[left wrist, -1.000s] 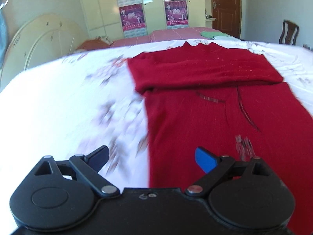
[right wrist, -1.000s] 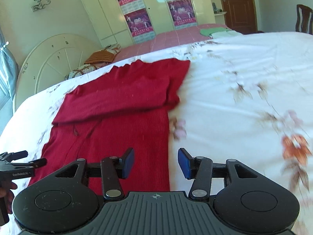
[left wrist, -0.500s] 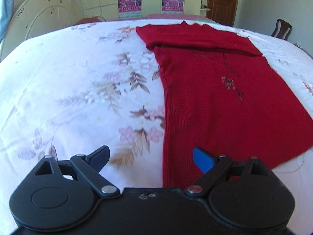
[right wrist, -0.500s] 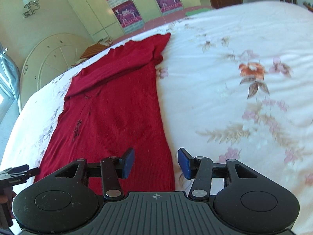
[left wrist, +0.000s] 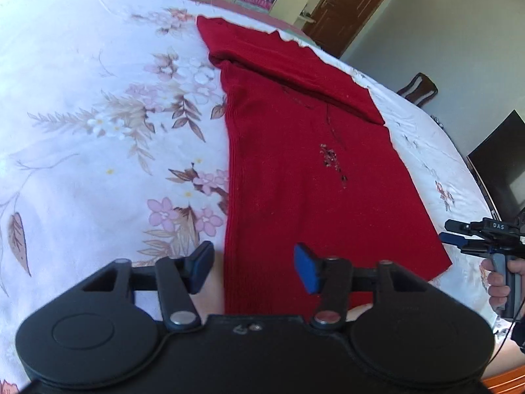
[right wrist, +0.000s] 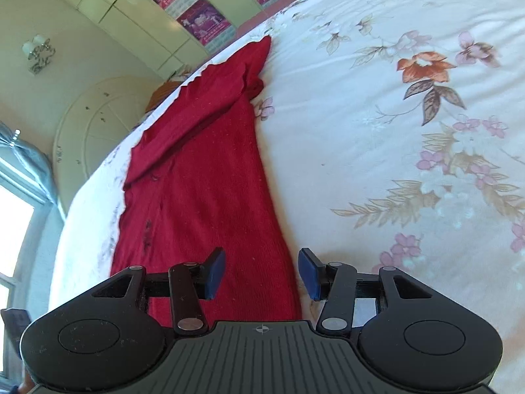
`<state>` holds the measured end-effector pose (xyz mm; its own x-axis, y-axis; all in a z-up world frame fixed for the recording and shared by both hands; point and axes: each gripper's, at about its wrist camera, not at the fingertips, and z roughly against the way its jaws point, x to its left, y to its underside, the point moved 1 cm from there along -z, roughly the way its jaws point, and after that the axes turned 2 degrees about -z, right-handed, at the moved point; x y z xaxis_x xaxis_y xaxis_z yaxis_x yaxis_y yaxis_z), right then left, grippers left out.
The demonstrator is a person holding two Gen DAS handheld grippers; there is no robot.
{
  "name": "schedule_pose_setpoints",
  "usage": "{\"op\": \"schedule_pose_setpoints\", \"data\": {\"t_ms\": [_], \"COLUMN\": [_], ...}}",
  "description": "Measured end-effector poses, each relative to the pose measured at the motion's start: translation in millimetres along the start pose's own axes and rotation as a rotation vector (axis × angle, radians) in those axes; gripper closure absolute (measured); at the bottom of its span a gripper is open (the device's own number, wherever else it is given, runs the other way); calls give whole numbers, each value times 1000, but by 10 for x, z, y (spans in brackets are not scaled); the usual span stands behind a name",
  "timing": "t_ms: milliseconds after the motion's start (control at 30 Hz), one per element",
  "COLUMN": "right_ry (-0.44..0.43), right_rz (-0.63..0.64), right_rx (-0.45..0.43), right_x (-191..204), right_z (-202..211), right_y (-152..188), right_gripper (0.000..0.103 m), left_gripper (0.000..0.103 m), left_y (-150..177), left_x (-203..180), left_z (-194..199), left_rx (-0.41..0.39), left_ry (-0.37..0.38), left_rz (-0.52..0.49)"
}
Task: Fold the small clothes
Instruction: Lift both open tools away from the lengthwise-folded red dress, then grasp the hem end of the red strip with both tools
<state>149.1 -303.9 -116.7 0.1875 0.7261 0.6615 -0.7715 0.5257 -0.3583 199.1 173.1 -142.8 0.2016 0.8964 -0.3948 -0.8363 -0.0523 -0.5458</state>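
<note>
Lying flat on the floral white bedsheet (left wrist: 98, 105), the red knitted sweater (left wrist: 295, 170) has its sleeves already folded across the far end, and its near hem now sits right at both sets of jaws. A second ago each camera looked at the garment's middle from higher up; both have since drawn back and dropped toward the hem corners. The left gripper (left wrist: 254, 267) straddles one hem corner, jaws spread wide and holding nothing; the right gripper (right wrist: 261, 274) straddles the other corner, likewise apart and empty. Judging from this, the next step is pinching both corners to fold the hem away toward the sleeves.
</note>
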Motion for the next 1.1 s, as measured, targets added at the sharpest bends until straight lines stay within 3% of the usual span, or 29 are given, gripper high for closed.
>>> {"op": "schedule_pose_setpoints", "data": {"t_ms": [67,200,300,333,400,500,633,833,867,900,933,967,1000,1033,1100], "right_ry": [6,-13,-43,-64,-128,-179,-214,-210,-207,-202,-179,-161,-167,-178,-185], "right_rz": [4,-25,-42,-50,-77,-92,-188,-155,-147,-137,-113,-90,-90,-105,-126], "right_rx": [15,9,25,40,94,118,92,133,141,162,177,187,184,178,171], "right_x": [-34,-103,-144,-155,-174,-194,-348,-280,-267,-255,-232,-211,-208,-219,-241], "right_z": [-48,-70,-95,-104,-144,-131,-78,-131,-141,-168,-203,-234,-244,-248,-255], "right_y": [-40,-89,-92,-88,-57,14,64,-8,-11,-2,25,55,70,78,96], "right_gripper": [54,54,54,54,54,54,55,55,69,91,98,98,98,98,97], "left_gripper": [49,28,27,29,46,56,57,57,59,63,69,84,88,88,78], "left_y": [-42,-164,-207,-208,-189,-144,-93,-90,-95,-95,-94,-86,-58,-32,37], "left_x": [32,117,38,21,29,60,224,193,190,176,152,123,95,63,12], "left_z": [-39,-128,-206,-223,-263,-286,-301,-299,-304,-307,-320,-339,-354,-355,-330], "left_rx": [5,14,32,43,79,82,51,47,50,52,59,70,84,91,86], "left_ry": [14,91,107,133,227,230,278,279,286,294,296,302,298,289,284], "left_rz": [2,73,41,32,69,77,185,174,185,190,186,177,162,146,115]}}
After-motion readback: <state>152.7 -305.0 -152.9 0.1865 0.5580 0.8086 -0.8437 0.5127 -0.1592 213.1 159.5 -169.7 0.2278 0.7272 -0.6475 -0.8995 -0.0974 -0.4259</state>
